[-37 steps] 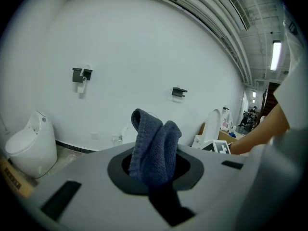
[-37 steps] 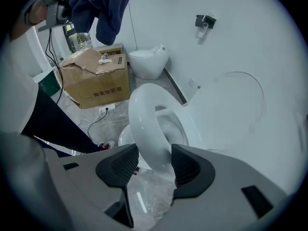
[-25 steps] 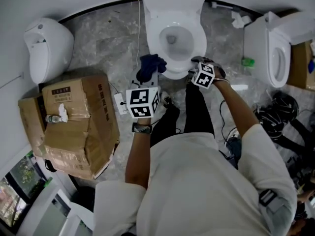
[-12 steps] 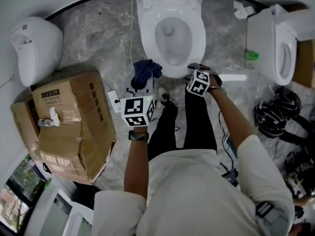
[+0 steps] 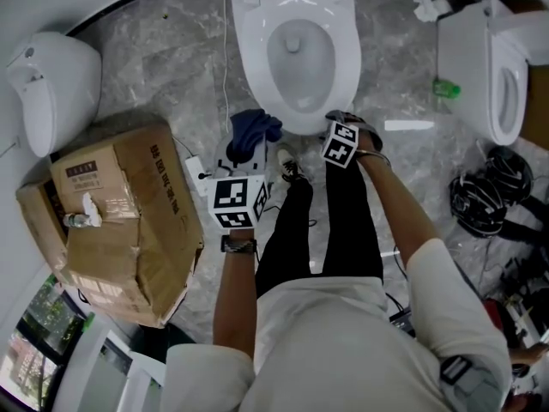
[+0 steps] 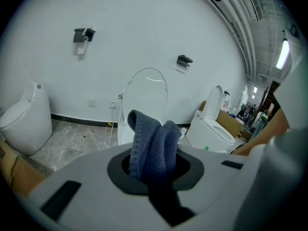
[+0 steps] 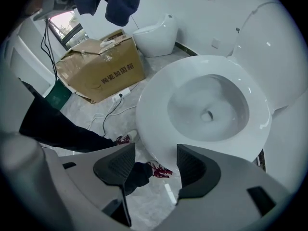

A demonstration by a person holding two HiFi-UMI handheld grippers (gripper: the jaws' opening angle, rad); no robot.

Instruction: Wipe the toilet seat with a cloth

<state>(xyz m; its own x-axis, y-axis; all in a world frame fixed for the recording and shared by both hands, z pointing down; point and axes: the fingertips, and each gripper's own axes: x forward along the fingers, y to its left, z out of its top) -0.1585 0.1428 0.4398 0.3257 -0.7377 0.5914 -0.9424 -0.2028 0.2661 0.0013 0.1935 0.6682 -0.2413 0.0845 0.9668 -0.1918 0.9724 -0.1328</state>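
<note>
Left gripper (image 6: 154,165) clamps the cloth (image 6: 151,141); right gripper (image 7: 156,165), jaws just opening and empty, hangs near the toilet (image 7: 154,95) on marble floor (image 5: 171,67).

toilets (image 5: 250,50): three, all white
cardboard boxes (image 5: 120,221): at least two
blue cloth (image 5: 253,131): one
tongs: two, left tongs (image 6: 154,154) and right tongs (image 7: 155,163)
marker cubes (image 5: 236,202): two
person (image 5: 343,342): one

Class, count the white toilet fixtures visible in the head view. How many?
3. The middle toilet stands at top centre, near the person's feet. The right toilet is at the right edge. The left fixture is behind the cardboard box. More could lie outside the frame.
</note>
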